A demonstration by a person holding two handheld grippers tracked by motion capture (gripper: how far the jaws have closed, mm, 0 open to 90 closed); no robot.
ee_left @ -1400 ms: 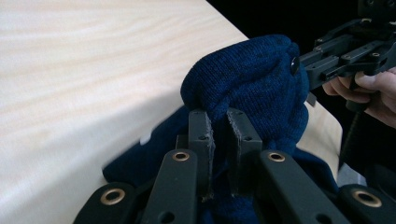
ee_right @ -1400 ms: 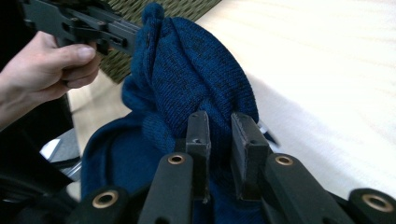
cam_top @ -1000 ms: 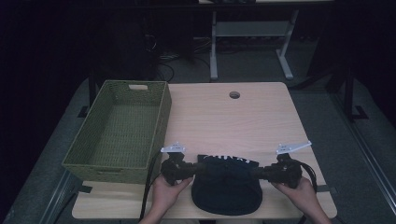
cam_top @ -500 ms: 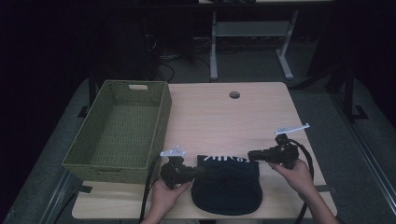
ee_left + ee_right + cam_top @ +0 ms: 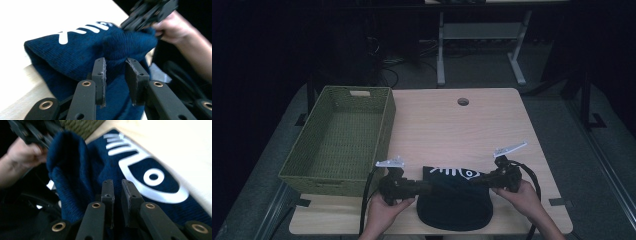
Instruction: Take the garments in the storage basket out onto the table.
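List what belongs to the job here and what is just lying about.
In the job: hat, left gripper, right gripper.
Lying about: basket, table, stand behind it.

Wooden table (image 5: 447, 130), green basket (image 5: 339, 137), navy beanie (image 5: 454, 200)
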